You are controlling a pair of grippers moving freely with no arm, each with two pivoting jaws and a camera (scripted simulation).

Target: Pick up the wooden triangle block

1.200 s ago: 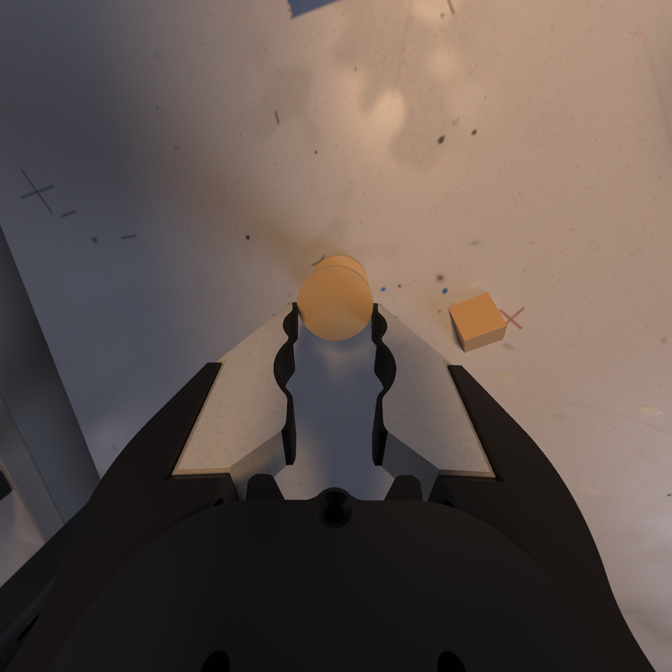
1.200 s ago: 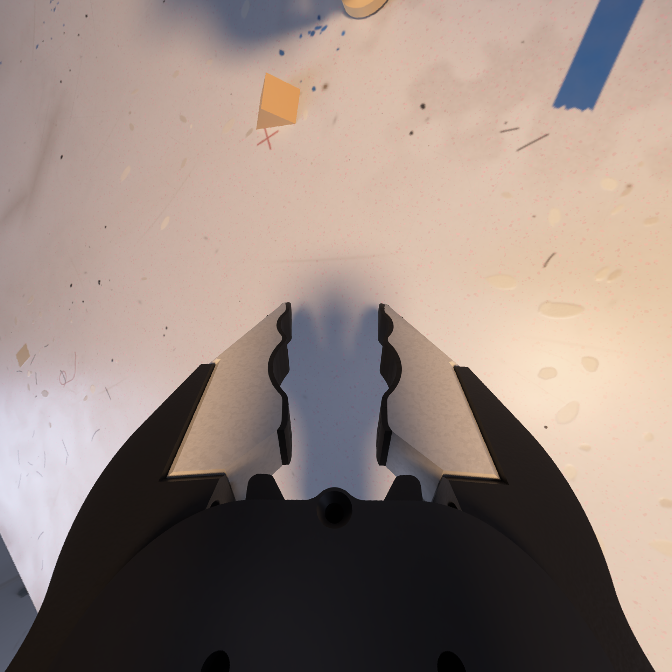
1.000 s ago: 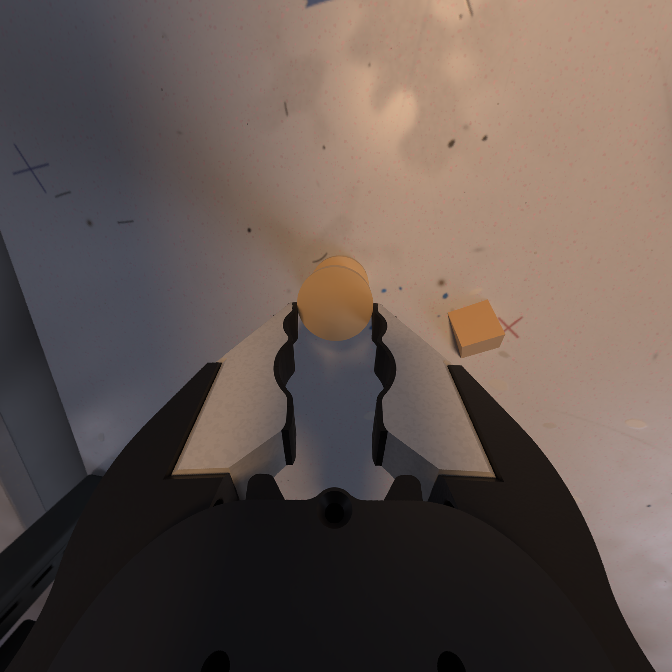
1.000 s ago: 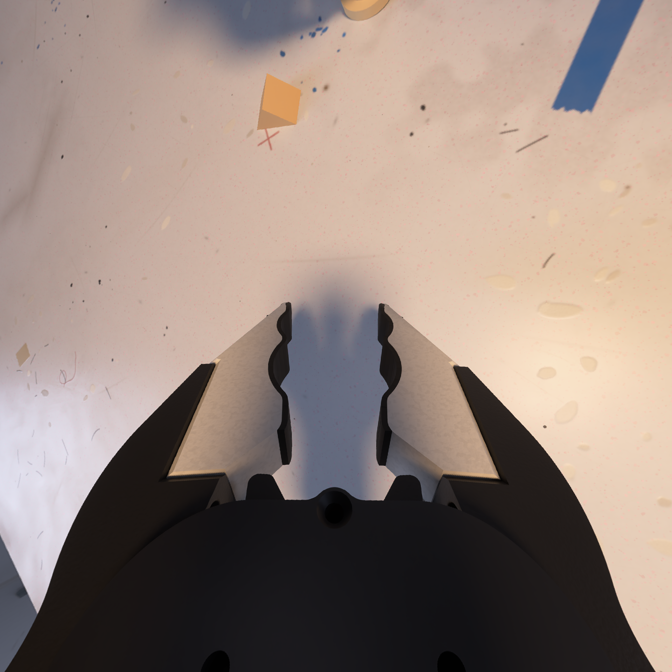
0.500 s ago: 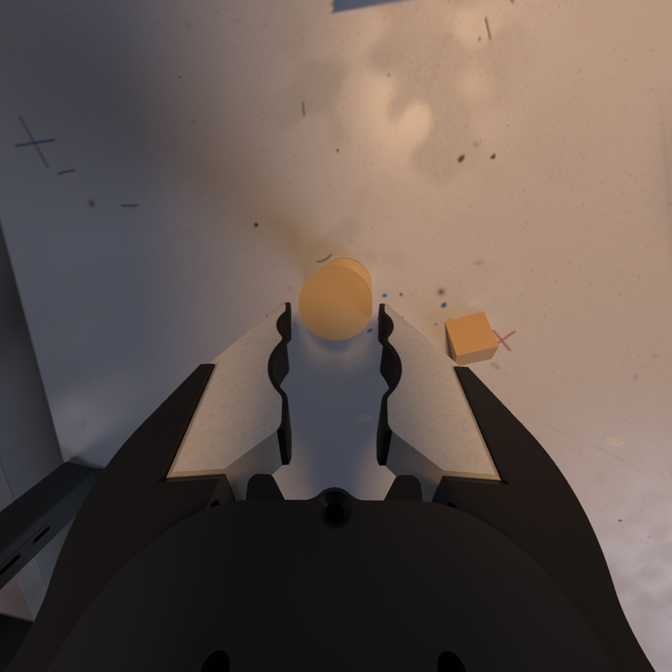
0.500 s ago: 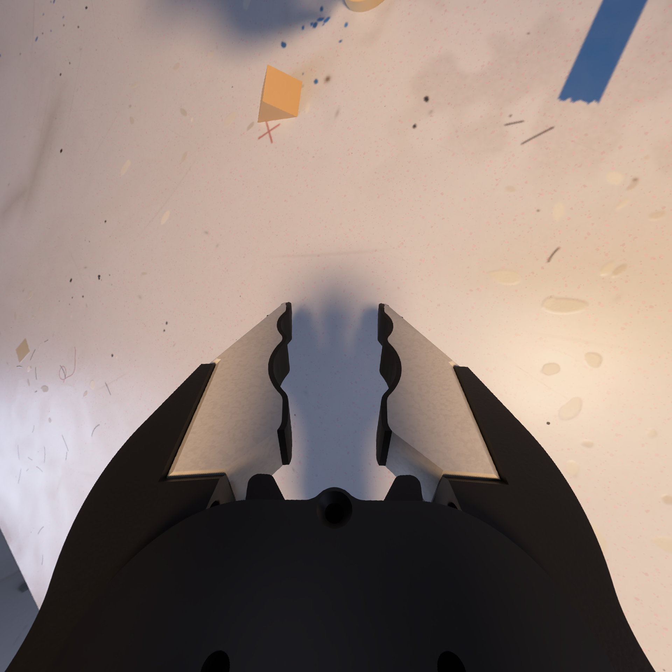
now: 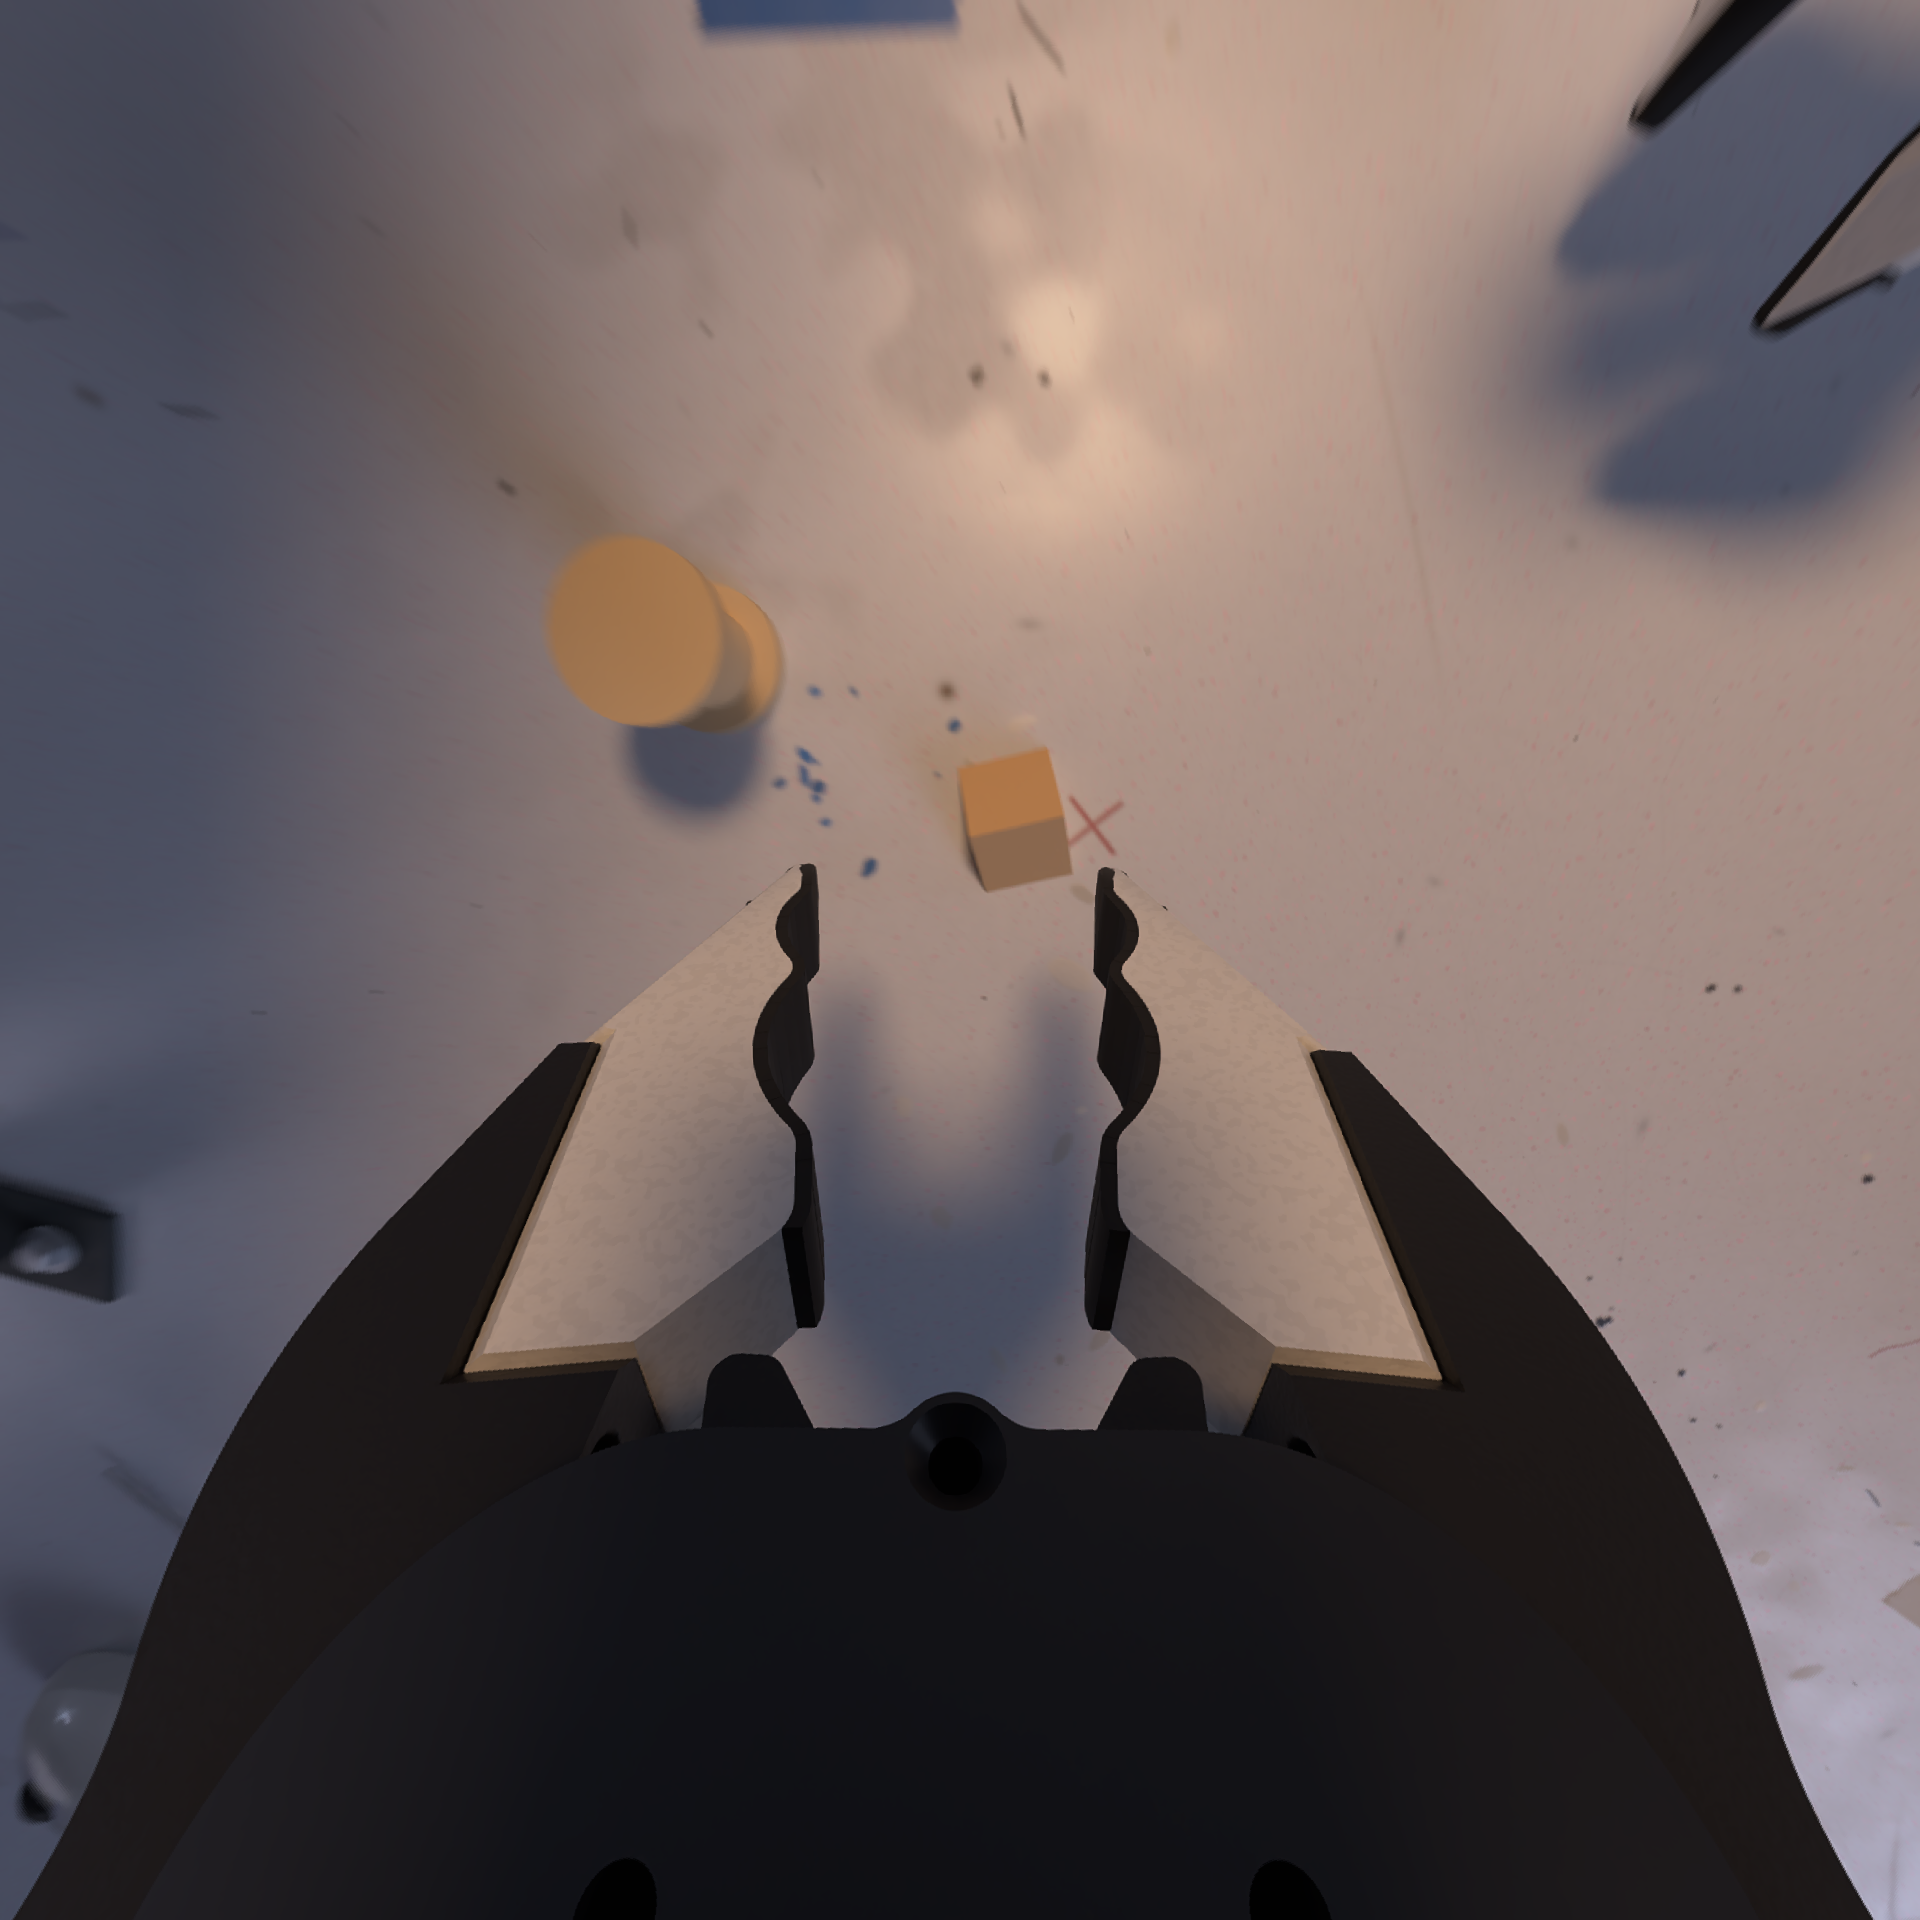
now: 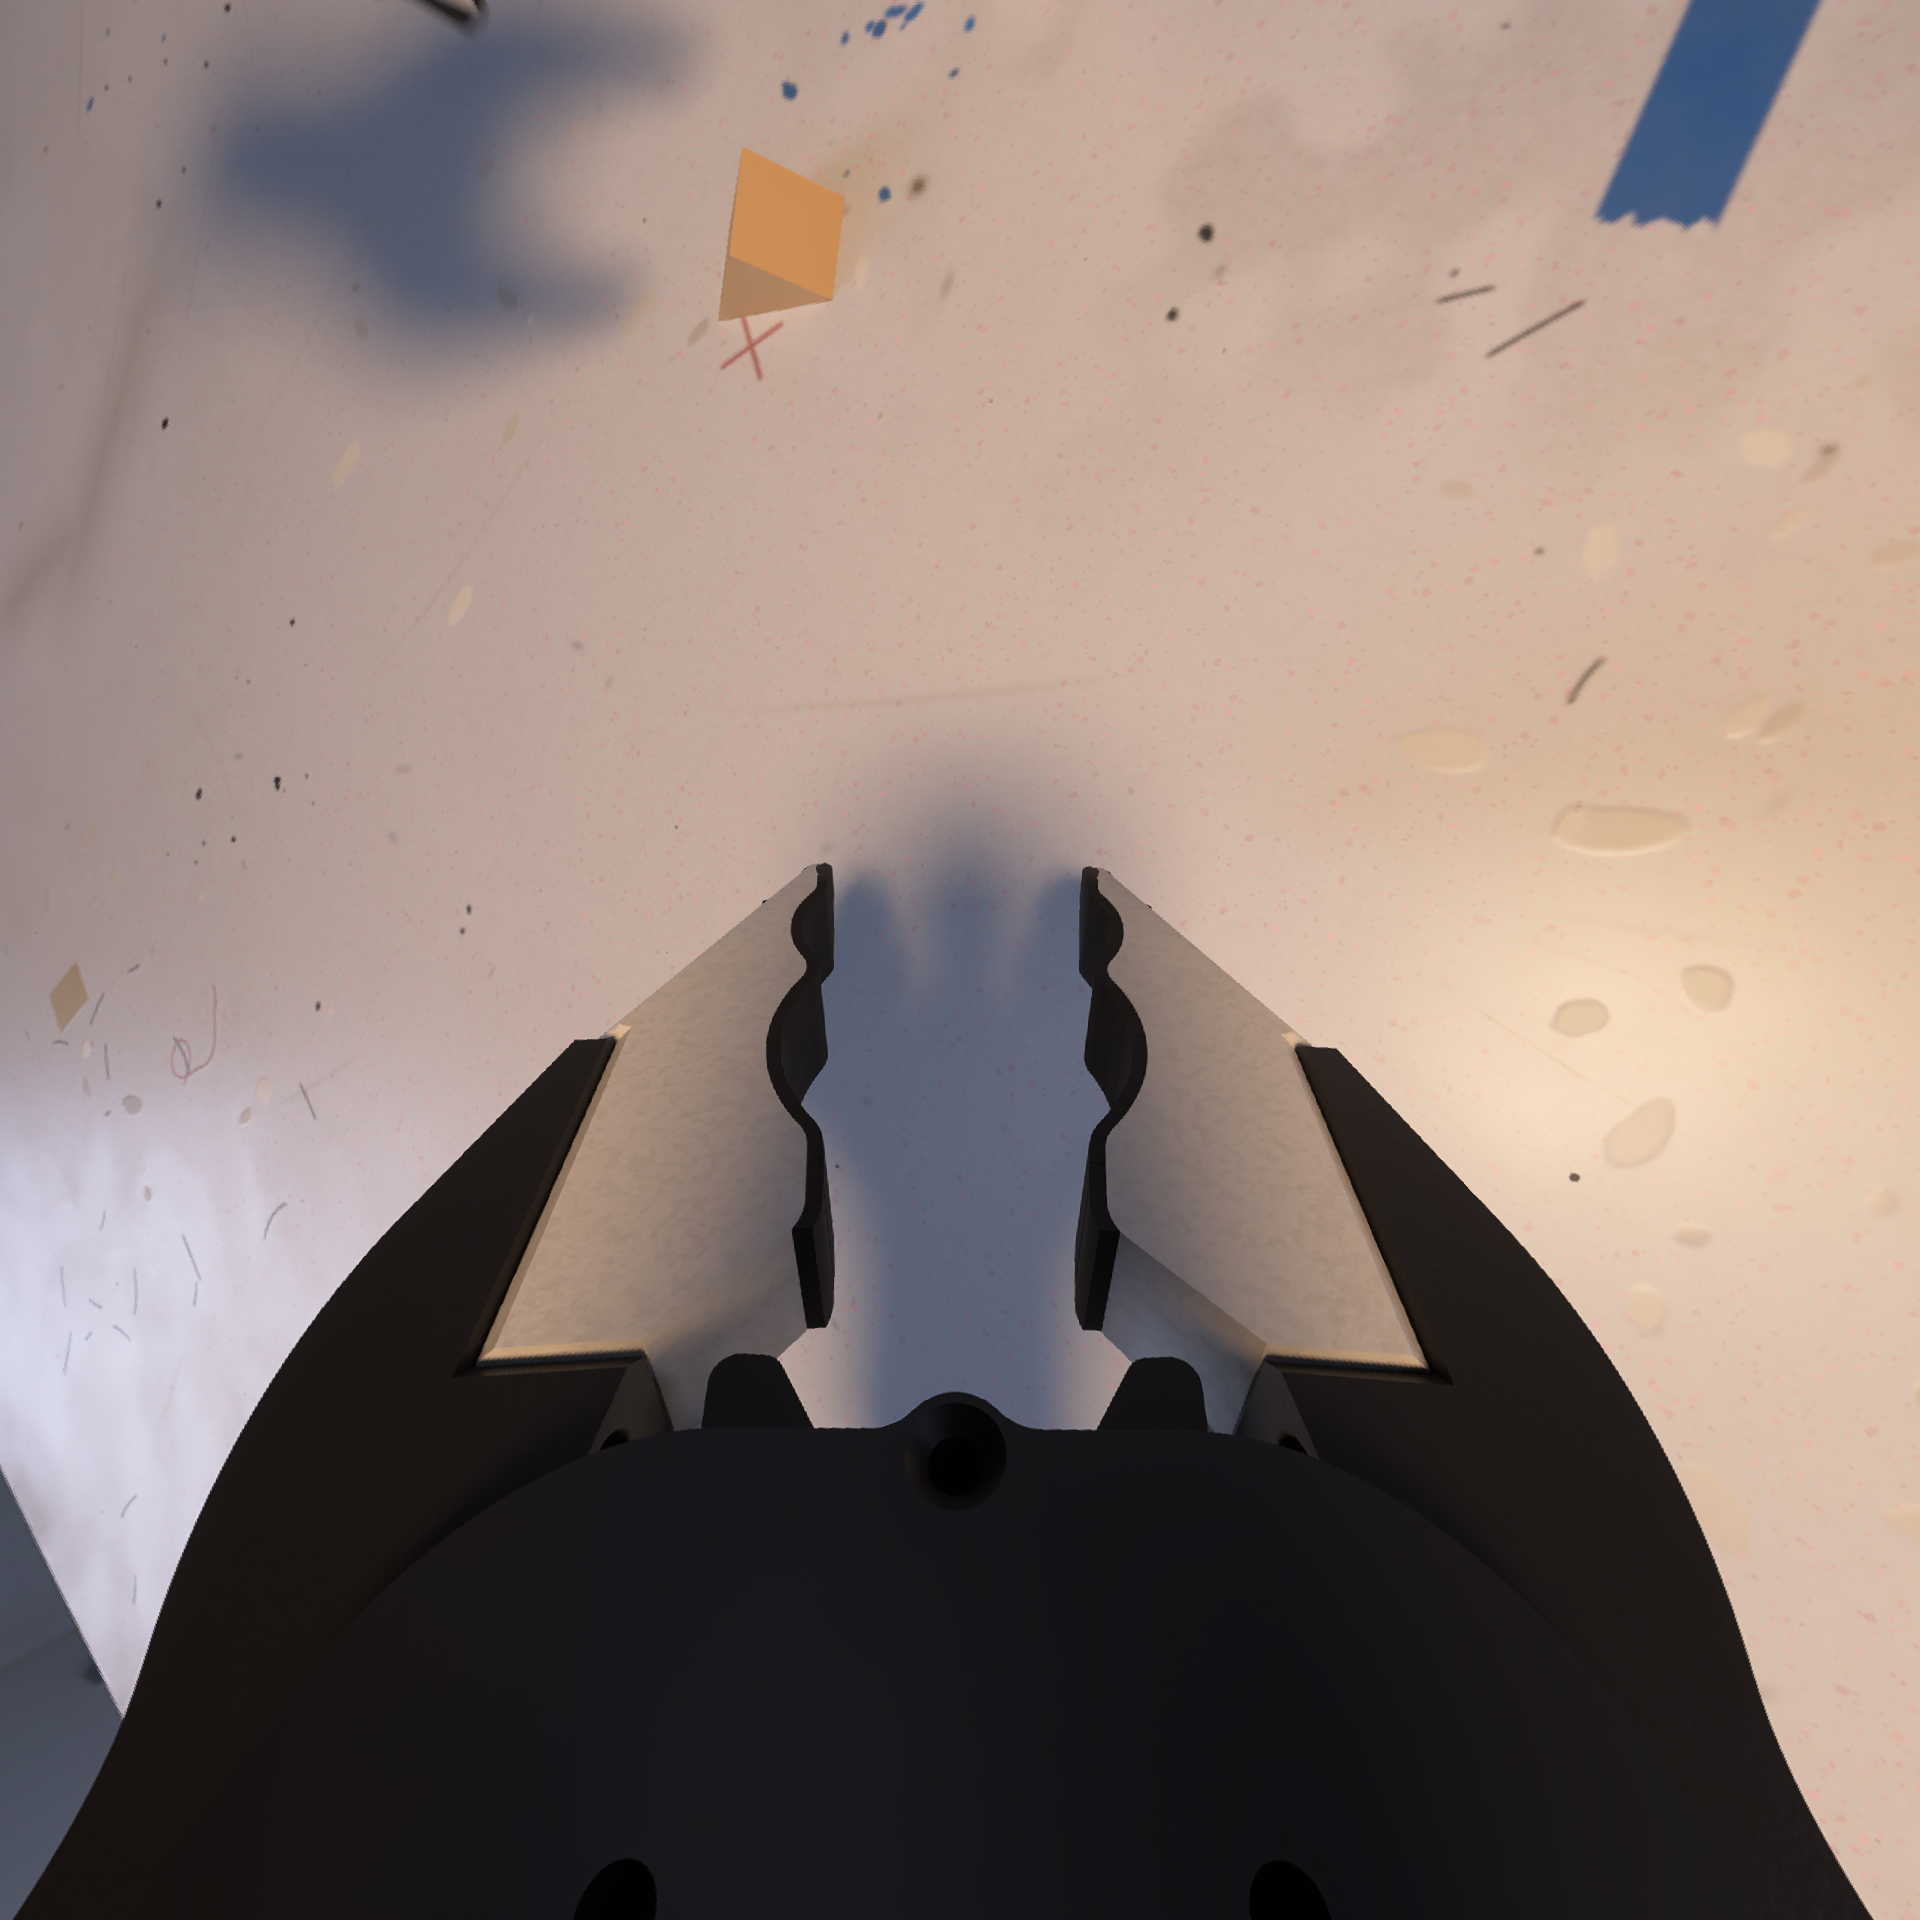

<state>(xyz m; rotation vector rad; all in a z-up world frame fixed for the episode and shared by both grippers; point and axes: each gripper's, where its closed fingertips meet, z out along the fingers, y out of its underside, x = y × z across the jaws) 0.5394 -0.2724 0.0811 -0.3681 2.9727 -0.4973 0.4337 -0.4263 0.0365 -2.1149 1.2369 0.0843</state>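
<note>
- The left tongs (image 7: pixel 956 883) stand wide open above the desk (image 7: pixel 1455 831) and hold nothing.
- The wooden triangle block (image 7: pixel 1013 819) lies on the desk just beyond the left tongs' tips, nearer the right-hand tip than the other, beside a red cross mark (image 7: pixel 1096 824).
- The right tongs (image 8: pixel 956 878) are likewise open and empty, well apart from the block (image 8: pixel 781 237), which shows far ahead and to the left in that view.
- Handling, as judged: the block looks a small, solid wooden piece, light and stiff, with smooth faces. The right wrist view shows a sloping face and a triangular end; a grip on the slope may squeeze it out, so the two flat triangular ends seem the sounder hold.
- A wooden cylinder (image 7: pixel 649 632) stands to the left of the block, clearly apart; it should not obstruct a closing grip.
- Open desk surrounds the block on all sides. A strip of blue tape (image 8: pixel 1704 114) lies far off; the desk edge shows only at the lower left of the right wrist view, remote from the work.
</note>
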